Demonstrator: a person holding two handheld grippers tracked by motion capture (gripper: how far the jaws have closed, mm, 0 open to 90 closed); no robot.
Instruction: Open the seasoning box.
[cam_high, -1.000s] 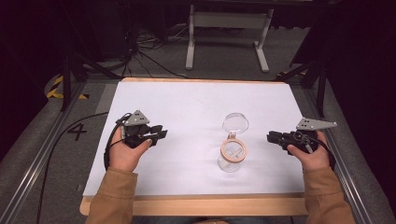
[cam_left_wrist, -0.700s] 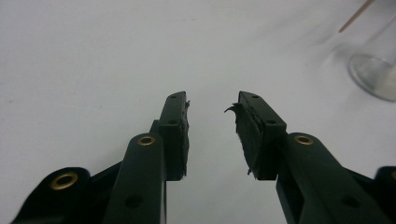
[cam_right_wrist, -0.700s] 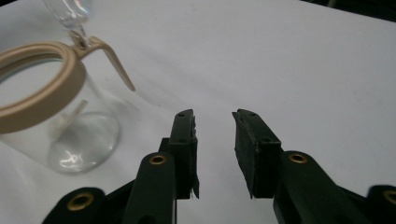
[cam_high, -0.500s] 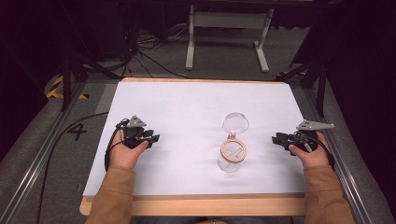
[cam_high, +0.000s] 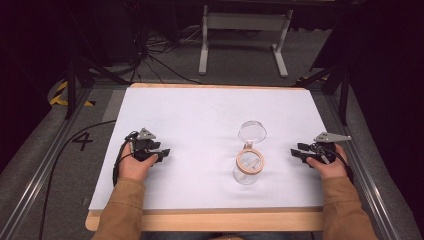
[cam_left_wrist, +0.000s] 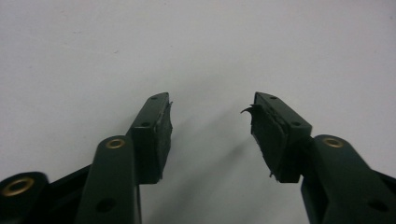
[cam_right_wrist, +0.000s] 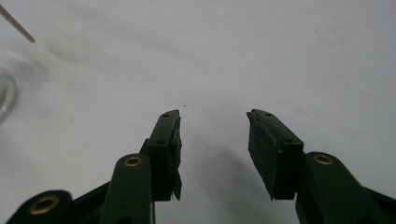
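So both hands are just sitting low at the near edges of the white table (cam_high: 200, 110), one on each side, probably parked that way so neither is crowding the middle. Jaws on the left gripper (cam_left_wrist: 210, 126) are standing apart with nothing between them, same deal for the right gripper (cam_right_wrist: 212, 140). A glass jar (cam_high: 248, 167) is standing upright between them, nearer the right one, with its hinged lid (cam_high: 252, 132) flipped open toward the far side, so my guess is it's ready for a grab.
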